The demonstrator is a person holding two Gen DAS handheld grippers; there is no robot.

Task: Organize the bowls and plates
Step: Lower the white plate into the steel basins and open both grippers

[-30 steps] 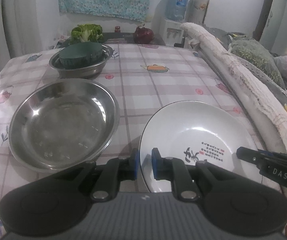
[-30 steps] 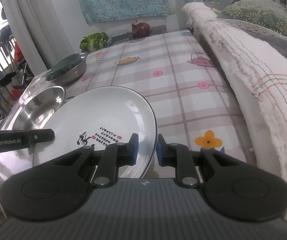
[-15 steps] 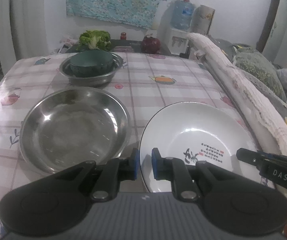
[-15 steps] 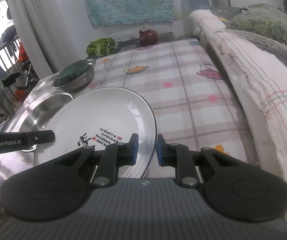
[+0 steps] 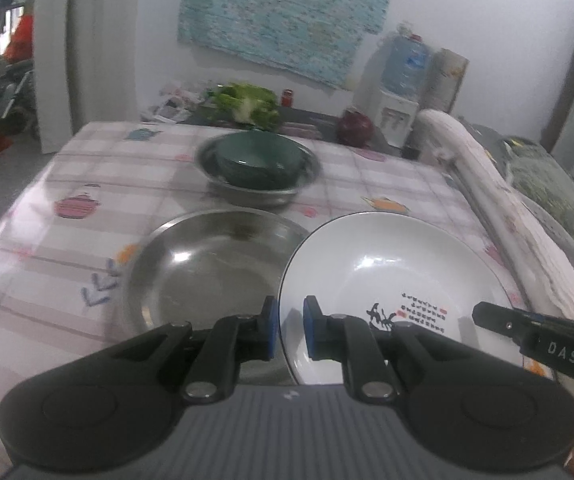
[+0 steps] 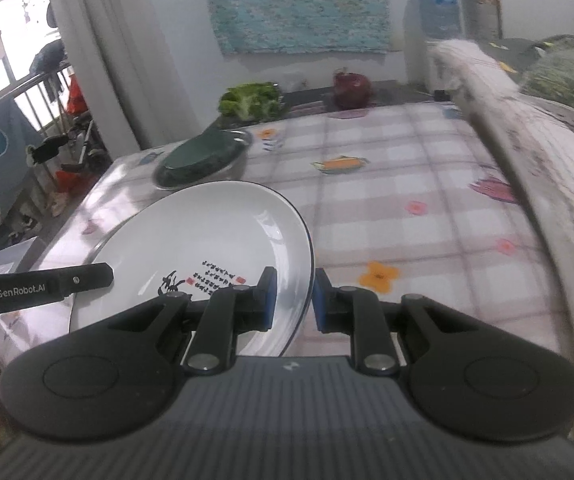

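Note:
A white plate (image 5: 391, 280) with black writing is held off the table by both grippers. My left gripper (image 5: 289, 328) is shut on its left rim. My right gripper (image 6: 292, 300) is shut on its right rim; the plate also shows in the right wrist view (image 6: 207, 256). A large steel basin (image 5: 203, 268) sits on the table under the plate's left edge. Farther back a green bowl (image 5: 257, 160) sits inside a smaller steel bowl (image 5: 247, 192).
The table has a checked cloth (image 5: 67, 216). A bed edge with a white blanket (image 5: 499, 184) runs along the right side. Lettuce (image 5: 247, 104) and a dark red object (image 5: 353, 130) lie beyond the far end.
Both grippers have lifted the white plate up from the table and moved it left, so its edge now overlaps the large steel basin.

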